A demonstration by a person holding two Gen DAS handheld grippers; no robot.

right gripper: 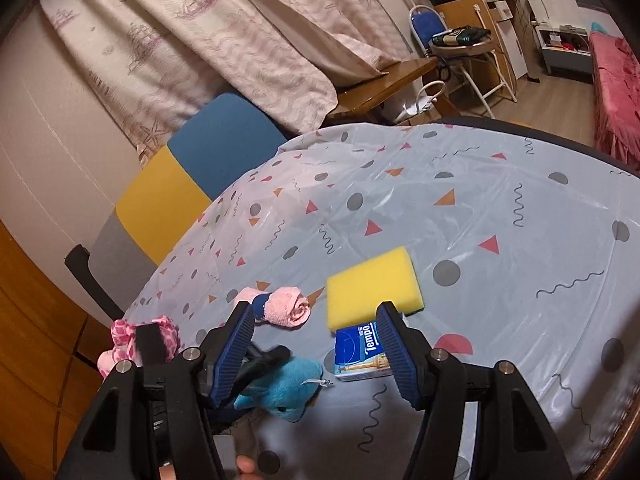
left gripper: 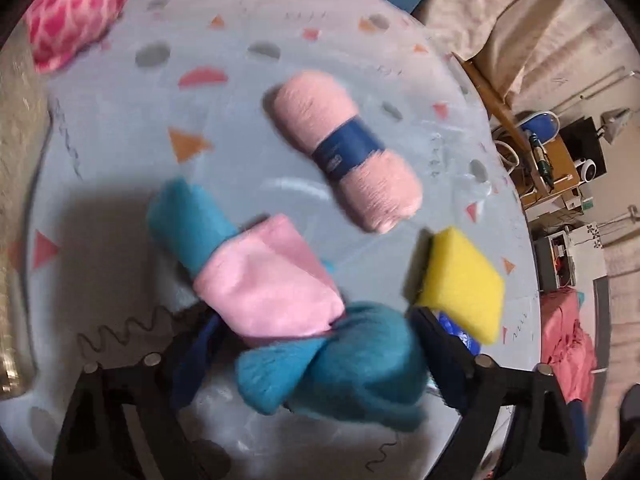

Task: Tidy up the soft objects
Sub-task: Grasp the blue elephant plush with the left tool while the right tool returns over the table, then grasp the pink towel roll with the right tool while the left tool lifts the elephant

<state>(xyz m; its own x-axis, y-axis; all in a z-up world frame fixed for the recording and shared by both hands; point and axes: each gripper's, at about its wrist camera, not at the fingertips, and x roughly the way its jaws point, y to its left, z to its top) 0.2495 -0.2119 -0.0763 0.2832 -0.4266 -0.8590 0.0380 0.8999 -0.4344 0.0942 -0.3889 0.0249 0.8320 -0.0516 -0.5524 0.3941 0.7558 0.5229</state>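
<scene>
**Soft things gathered near one edge of the bench**

Nearest the left tool (left gripper: 316, 344), a teal plush toy (left gripper: 360, 364) lies between its wide-spread jaws, and neither pad presses on it. A folded pink cloth (left gripper: 272, 292) rests partly on the plush. Just beside the right-hand jaw sits a yellow sponge (left gripper: 460, 284), with a blue tissue pack (left gripper: 460, 332) showing under its near edge. Farther in lies a pale pink yarn skein (left gripper: 348, 148) with a dark blue band. A pink patterned plush (left gripper: 76, 12) lies at the far edge of the bench (left gripper: 120, 128), whose cloth is pale grey with triangles and dots.

The right tool (right gripper: 316, 320) hangs above the bench with its jaws partly apart, holding nothing. Past its jaws, the tissue pack touches the sponge. Beyond the far edge stands a chair (right gripper: 188, 172) in blue, yellow and grey.
</scene>
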